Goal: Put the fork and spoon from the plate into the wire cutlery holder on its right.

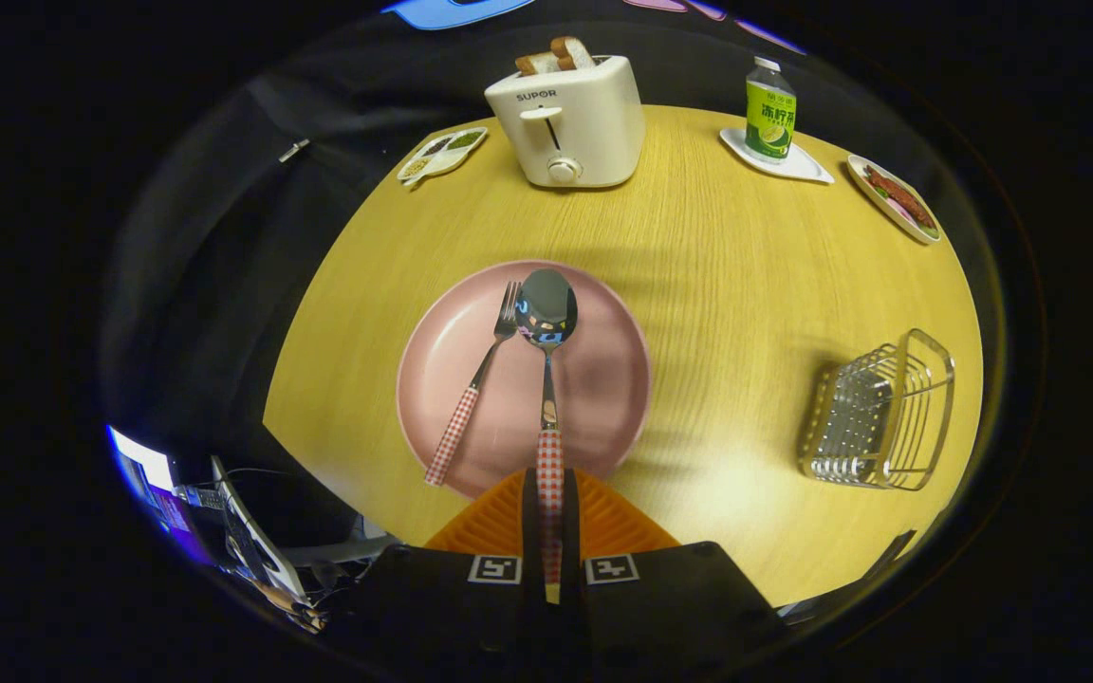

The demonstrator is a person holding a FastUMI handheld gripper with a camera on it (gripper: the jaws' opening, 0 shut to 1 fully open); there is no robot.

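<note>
Right, my gripper (550, 493) is clamped on one spoon (547, 313) by its checked handle, over the pink plate (603, 379); one fork (480, 375) lies there, one wire cutlery holder (879, 413) right.

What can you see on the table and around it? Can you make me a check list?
Surface: round wooden table, bare between the things on it.
Job's things: fork lies on the pink plate; spoon has its bowl over the plate and its checked handle between the fingers; wire cutlery holder stands to the plate's right with no cutlery seen in it.
Clutter: toaster with bread; bottle on a small white tray; two food dishes at the far rim.
Grippers: gripper shut on spoon handle.
Cables: some near the lit screen beside the table.
Surroundings: black cloth wall.
</note>
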